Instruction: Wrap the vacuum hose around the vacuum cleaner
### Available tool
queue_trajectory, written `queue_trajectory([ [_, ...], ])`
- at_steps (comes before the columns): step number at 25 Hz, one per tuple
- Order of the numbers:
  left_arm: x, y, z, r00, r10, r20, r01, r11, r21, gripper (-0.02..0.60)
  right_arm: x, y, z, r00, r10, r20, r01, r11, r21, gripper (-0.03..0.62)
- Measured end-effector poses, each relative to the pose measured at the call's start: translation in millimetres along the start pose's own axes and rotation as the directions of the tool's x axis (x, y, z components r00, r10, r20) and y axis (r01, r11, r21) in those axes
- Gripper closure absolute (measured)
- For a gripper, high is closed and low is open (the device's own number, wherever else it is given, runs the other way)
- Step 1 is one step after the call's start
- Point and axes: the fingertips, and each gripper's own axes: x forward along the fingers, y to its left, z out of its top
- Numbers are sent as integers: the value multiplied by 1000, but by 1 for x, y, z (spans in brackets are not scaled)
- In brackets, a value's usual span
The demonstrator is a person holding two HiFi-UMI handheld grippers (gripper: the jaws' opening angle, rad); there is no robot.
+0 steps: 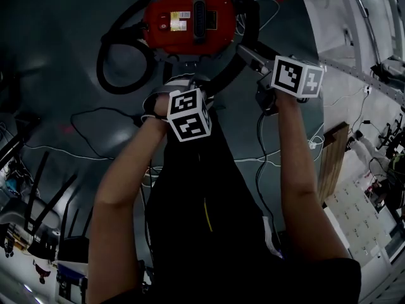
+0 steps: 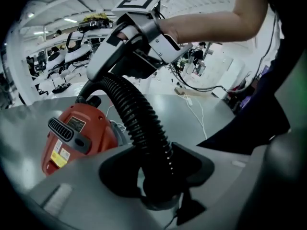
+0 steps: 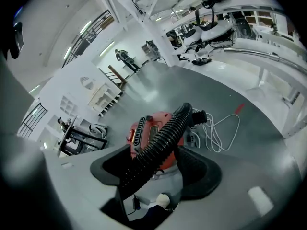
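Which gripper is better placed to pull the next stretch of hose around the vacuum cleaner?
Probably left: the left gripper is clamped on the vacuum hose beside the vacuum cleaner. The right gripper has its jaws apart, hose loose between them; it would need to regrip.

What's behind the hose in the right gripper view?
The red vacuum cleaner, standing on the floor. The hose crosses it diagonally and covers much of its body; its vent and a label still show.
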Motion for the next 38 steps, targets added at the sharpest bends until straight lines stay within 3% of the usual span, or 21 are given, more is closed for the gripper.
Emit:
queue_trajectory([
  [3, -7, -3, -9, 1000, 6, -30, -6, 1000, -19, 387, 3, 7, -6, 999, 30, -39, -30, 1000, -5, 275],
  [7, -19, -7, -11, 1000, -13, 13, 14, 997, -82, 388, 5, 17, -7, 997, 43, -56, -45, 999, -24, 266],
  [16, -55, -12, -25, 997, -70, 29, 72, 994, -78, 390, 1, 44, -8, 999, 48, -26, -48, 999, 14, 256],
  [27, -87, -15, -44, 994, -100, -37, 100, 995, -19, 390, -3, 69, -13, 1000, -27, 8, 27, 997, 74, 256],
  [32, -102, -11, -46, 990, -118, -78, 120, 993, 13, 391, -12, 78, -10, 999, -20, 30, 16, 994, 110, 254],
  [38, -120, -9, -44, 986, -131, -106, 136, 990, 39, 387, -36, 88, 1, 997, -21, 74, 21, 1000, -2, 258],
])
